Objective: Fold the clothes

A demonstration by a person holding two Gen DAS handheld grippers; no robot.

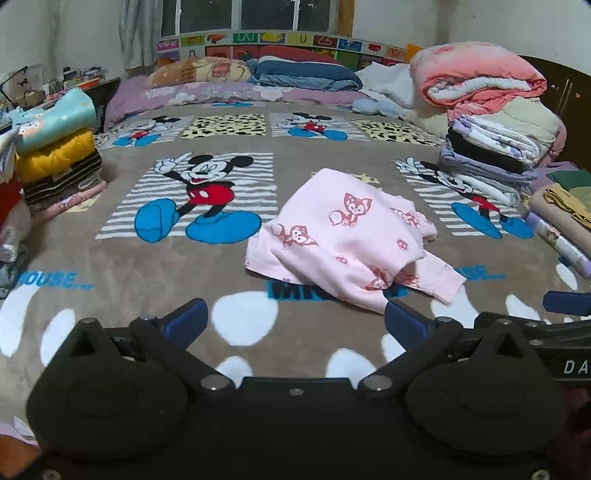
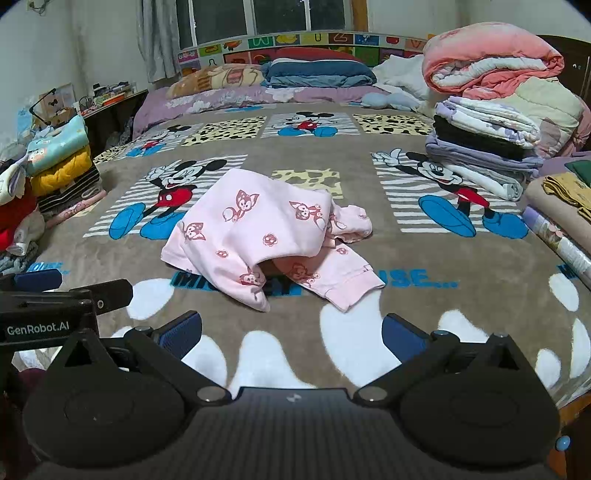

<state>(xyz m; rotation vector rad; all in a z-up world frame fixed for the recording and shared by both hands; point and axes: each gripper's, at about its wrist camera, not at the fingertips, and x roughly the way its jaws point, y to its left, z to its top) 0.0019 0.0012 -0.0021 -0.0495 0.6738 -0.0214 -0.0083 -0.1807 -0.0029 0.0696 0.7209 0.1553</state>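
Bedroom scene, seen from the foot of a wide bed. A plush brown blanket (image 1: 147,258) with cartoon-mouse panels, striped patches and white rounded blotches covers the mattress. A pink garment (image 1: 343,236) of soft knit cloth, printed with small red fox figures and flowers, lies crumpled in a low mound near the middle of the blanket, toward the near edge; one ribbed cuff (image 2: 364,286) sticks out flat at its near right side. In the right wrist view the same garment (image 2: 258,229) sits just left of centre.

The left gripper (image 1: 295,319) hangs above the near edge of the blanket, its blue-padded fingers spread wide apart and holding nothing; its right finger (image 1: 404,321) sits just short of the garment's near hem. The right gripper (image 2: 291,330) is likewise spread wide and empty, apart from the cloth.

Folded clothes (image 1: 62,158) form a stack at the left edge: pale blue, quilted yellow, dark stripes. A second stack of folded linen (image 2: 484,147) stands at the far right, with a rolled pink quilt (image 2: 491,61) behind it. Pillows (image 1: 207,72) line the far end below a window (image 2: 258,18).
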